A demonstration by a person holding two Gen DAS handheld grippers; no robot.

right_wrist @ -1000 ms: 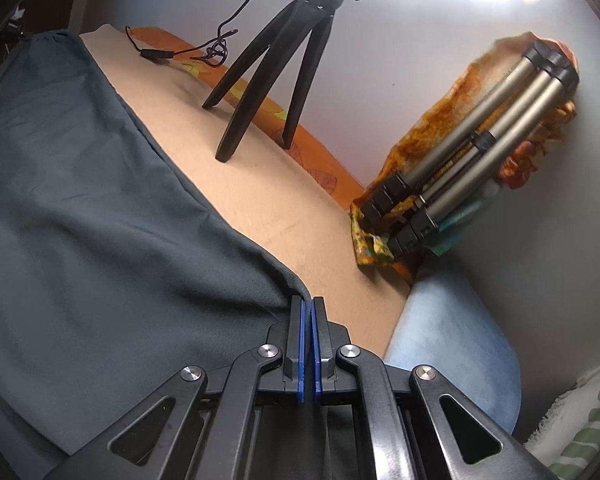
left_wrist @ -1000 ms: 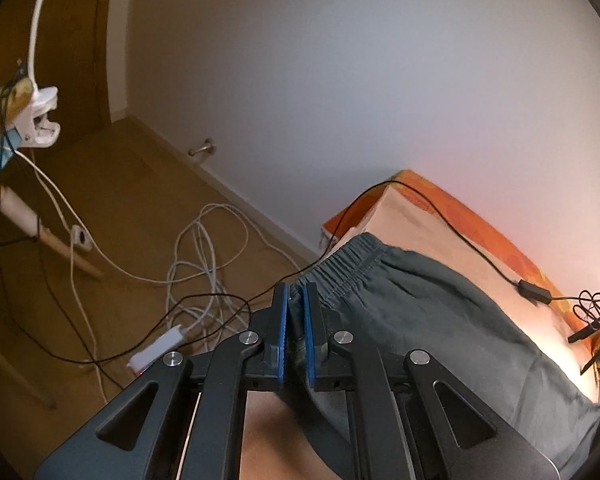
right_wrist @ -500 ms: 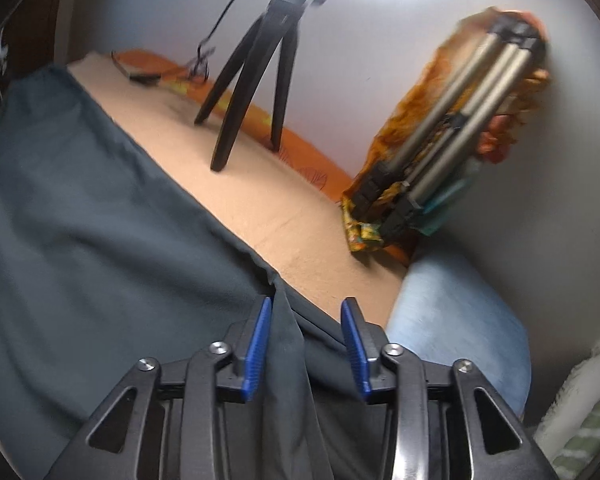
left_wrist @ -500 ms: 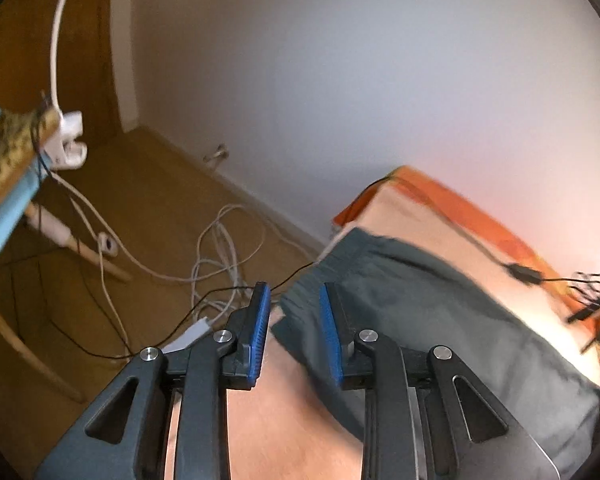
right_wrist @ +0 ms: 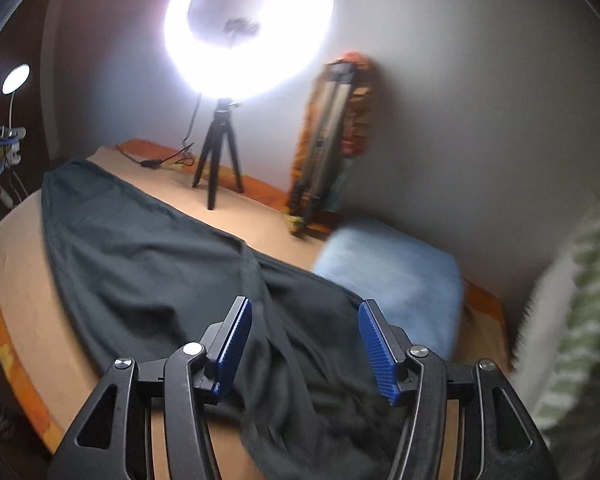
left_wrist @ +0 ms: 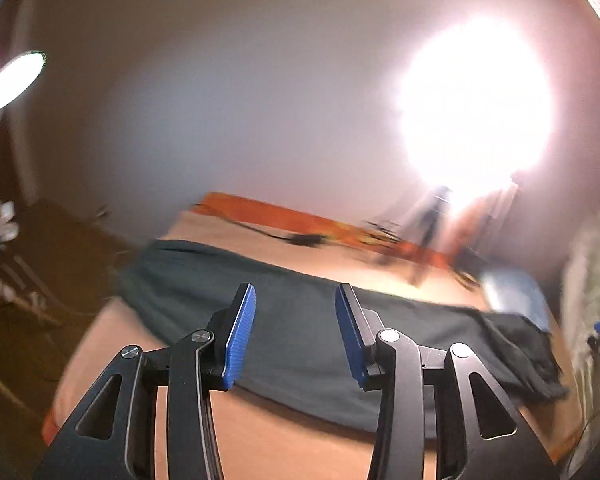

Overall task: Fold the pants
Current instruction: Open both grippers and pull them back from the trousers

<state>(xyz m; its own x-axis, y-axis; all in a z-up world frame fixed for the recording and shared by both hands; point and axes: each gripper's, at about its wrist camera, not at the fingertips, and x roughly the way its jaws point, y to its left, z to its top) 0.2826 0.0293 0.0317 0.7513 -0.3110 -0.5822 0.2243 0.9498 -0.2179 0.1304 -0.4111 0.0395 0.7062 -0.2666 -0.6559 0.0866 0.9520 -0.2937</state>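
Observation:
Dark grey-green pants (left_wrist: 300, 320) lie as a long folded strip across the tan bed sheet (left_wrist: 280, 440), waistband at the left. In the right wrist view the same pants (right_wrist: 148, 264) stretch from far left toward me, rumpled near the leg ends. My left gripper (left_wrist: 295, 334) hovers above the strip; its jaws are opening and nothing is between them. My right gripper (right_wrist: 305, 346) hangs above the leg end, jaws also opening, no cloth between the blue pads (right_wrist: 236, 344).
A lit ring light (right_wrist: 248, 28) on a small black tripod (right_wrist: 218, 164) stands at the bed's far side, its cable on the sheet. A folded tripod (right_wrist: 324, 144) leans on the wall. A light blue pillow (right_wrist: 396, 280) lies right; striped fabric (right_wrist: 580, 320) at far right.
Both grippers were shut on the pants' edge, then let go and opened. Both have risen and drawn back from the bed, so the whole folded strip now shows below them.

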